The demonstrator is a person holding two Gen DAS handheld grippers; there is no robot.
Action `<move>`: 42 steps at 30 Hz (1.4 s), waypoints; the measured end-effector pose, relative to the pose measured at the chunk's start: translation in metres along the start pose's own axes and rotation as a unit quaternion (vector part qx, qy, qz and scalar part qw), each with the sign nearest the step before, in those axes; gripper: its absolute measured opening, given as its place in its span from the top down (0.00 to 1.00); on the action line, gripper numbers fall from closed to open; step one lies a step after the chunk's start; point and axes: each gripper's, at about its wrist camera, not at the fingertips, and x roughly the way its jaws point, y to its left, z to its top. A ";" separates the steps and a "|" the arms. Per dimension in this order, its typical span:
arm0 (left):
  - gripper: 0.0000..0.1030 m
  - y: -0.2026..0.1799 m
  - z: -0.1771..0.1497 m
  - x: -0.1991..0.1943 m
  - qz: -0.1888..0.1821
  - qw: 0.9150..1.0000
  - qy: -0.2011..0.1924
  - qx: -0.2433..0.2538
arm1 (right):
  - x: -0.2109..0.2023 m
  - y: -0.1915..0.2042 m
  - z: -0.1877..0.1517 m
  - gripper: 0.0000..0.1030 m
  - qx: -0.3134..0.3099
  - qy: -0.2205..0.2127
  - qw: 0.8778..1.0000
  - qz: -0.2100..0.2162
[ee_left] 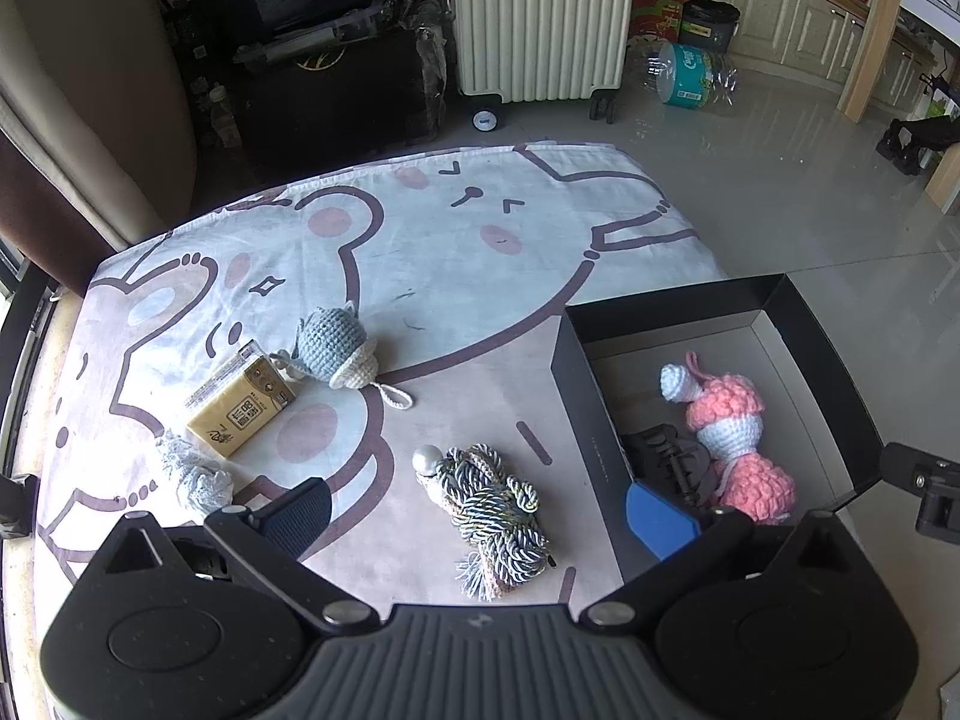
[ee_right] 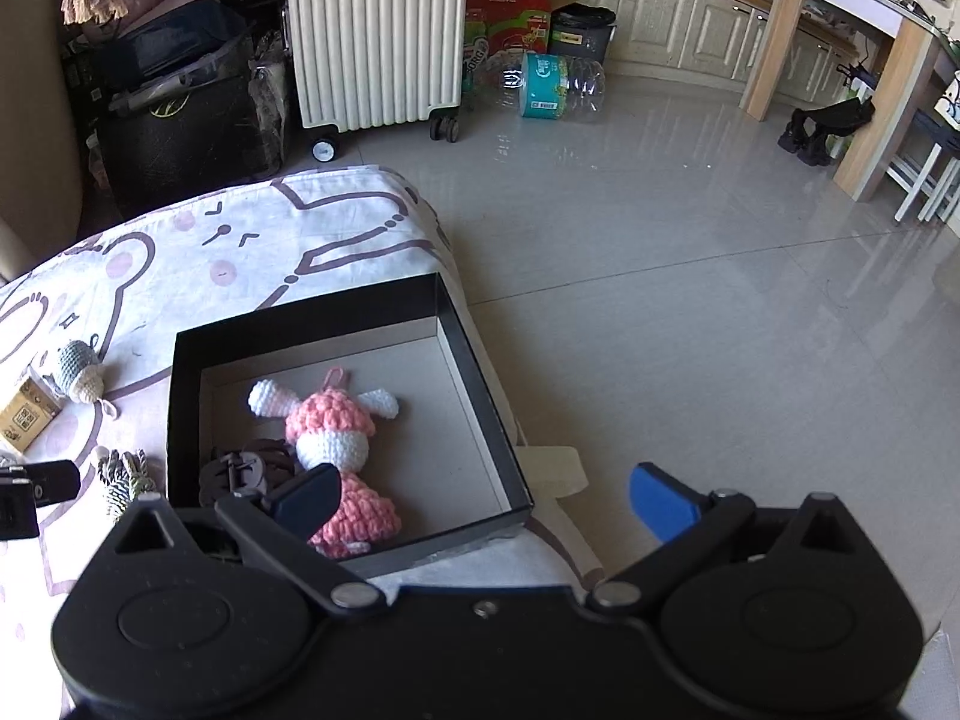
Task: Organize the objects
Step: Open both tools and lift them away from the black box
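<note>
Left wrist view: left gripper (ee_left: 480, 513) has its jaws spread wide and holds nothing. It hangs over the cartoon-print cloth (ee_left: 456, 240). The braided cord tassel with a pearl bead (ee_left: 495, 507) lies on the cloth between the fingers; neither pad touches it. Left finger (ee_left: 297, 513) is dark; the blue right finger (ee_left: 660, 519) overlaps the near-left corner of the black box (ee_left: 585, 414). The box sits at the right edge of the cloth, open top. Inside it: pink-and-white crochet doll (ee_left: 729, 426) and, left of the doll and touching it, a black hair claw clip (ee_left: 666, 459). On the cloth, far left of the tassel: yellow tissue pack (ee_left: 240, 411), with the blue-grey crochet toy (ee_left: 339, 348) just beside its far-right corner. A pale crumpled knit piece (ee_left: 195, 471) lies near the pack's near end. Beyond the cloth stands a white ribbed suitcase (ee_left: 540, 18).

Right wrist view: right gripper (ee_right: 483, 507) is likewise wide apart, nothing pinched. Its dark left finger (ee_right: 306, 501) hangs over the box (ee_right: 480, 372) interior, overlapping the doll's (ee_right: 327, 426) pink lower half; whether it touches, cannot tell. Blue right finger (ee_right: 660, 510) is outside the box, over the floor (ee_right: 690, 300). The clip (ee_right: 246, 471) sits in the near-left corner of the box. Left of the box on the cloth (ee_right: 180, 252): tassel (ee_right: 126, 480), crochet toy (ee_right: 78, 375), tissue pack (ee_right: 27, 420). The suitcase (ee_right: 378, 30) stands far.
</note>
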 end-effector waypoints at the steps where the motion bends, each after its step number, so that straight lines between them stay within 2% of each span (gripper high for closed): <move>1: 0.00 0.000 0.000 0.000 0.000 1.000 0.000 -0.001 | 0.000 0.000 0.000 0.00 -0.001 0.001 1.000 0.002; 13: 0.00 0.002 0.001 0.000 -0.009 1.000 0.002 -0.003 | 0.002 -0.002 -0.002 0.00 0.007 0.000 1.000 0.003; 21: 0.00 0.021 0.000 -0.004 -0.001 1.000 -0.002 -0.022 | 0.004 0.009 0.001 0.00 0.004 -0.002 1.000 0.010; 42: 0.00 0.113 -0.020 -0.017 0.058 0.995 0.003 -0.083 | 0.001 0.100 0.008 0.00 -0.064 -0.007 0.995 0.077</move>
